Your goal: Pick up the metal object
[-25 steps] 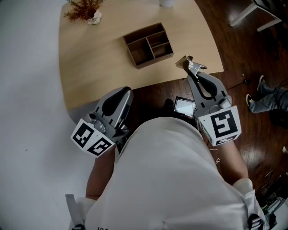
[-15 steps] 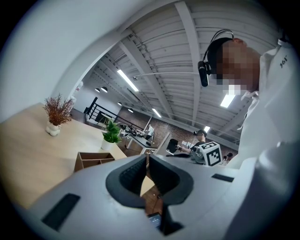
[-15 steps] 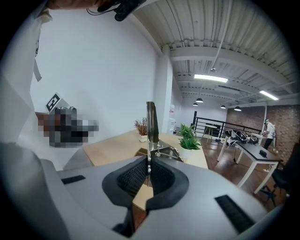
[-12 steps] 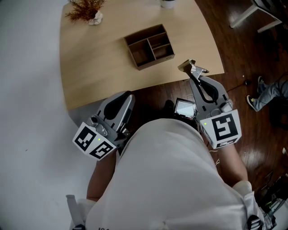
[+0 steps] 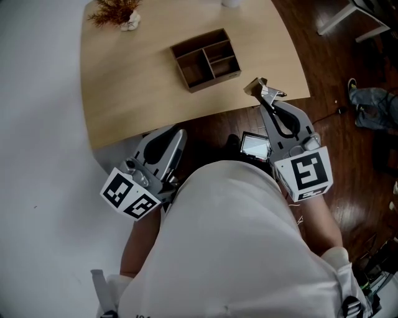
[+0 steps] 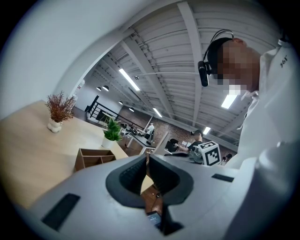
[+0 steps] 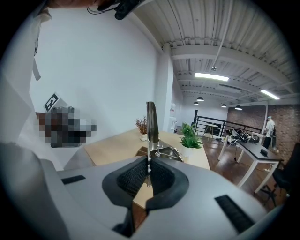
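- My right gripper (image 5: 266,99) is clamped on the metal object (image 5: 270,92), held over the near edge of the table (image 5: 124,81), clear of the top. By my reading, the pick-up is as good as done.
- In the right gripper view, the object shows as a thin bright strip (image 7: 151,123) standing upright out of the closed pads. A small bracket-like part sits just behind it. The grip is low on the strip, which I judge holds it steady against tipping.
- My left gripper (image 5: 174,133) hangs low by my side, off the table, with its jaws drawn together on nothing. It looks parked out of the way, since one tool is enough here.
- The wooden organiser (image 5: 214,82) sits well apart on the table, and I can see nothing in its compartments. A dried plant (image 5: 115,11) stands at the far corner.
- A tan sliver shows beside the metal in the head view. I cannot tell whether it belongs to the object.
- My torso hides both arms and most of the floor below. The object's full shape is too small to make out, and a small lit screen (image 5: 255,147) is partly hidden under the right gripper.
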{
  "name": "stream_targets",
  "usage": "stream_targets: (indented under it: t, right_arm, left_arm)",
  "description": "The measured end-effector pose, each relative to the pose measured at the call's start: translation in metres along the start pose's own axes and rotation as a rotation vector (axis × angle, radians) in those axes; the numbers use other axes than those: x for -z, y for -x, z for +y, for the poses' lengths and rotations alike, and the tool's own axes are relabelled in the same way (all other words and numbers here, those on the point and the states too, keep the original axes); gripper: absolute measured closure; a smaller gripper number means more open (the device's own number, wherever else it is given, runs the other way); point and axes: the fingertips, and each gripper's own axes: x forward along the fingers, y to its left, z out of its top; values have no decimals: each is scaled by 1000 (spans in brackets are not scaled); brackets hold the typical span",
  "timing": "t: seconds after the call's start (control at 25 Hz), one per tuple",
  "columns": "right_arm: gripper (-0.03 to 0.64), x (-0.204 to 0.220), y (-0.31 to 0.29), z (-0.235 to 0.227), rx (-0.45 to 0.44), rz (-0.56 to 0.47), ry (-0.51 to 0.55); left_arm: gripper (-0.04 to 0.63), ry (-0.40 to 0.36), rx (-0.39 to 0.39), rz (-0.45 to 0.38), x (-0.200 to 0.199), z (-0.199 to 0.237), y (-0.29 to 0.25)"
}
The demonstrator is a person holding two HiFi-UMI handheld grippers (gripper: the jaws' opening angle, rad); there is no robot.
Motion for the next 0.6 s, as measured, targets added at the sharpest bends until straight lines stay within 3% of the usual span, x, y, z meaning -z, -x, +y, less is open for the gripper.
stream_targets:
  t: [0.6]
  right_arm:
    - [612,-3,-1,0,0,19,16]
  left_arm:
    - [597,5,13,4,0,-2,-1]
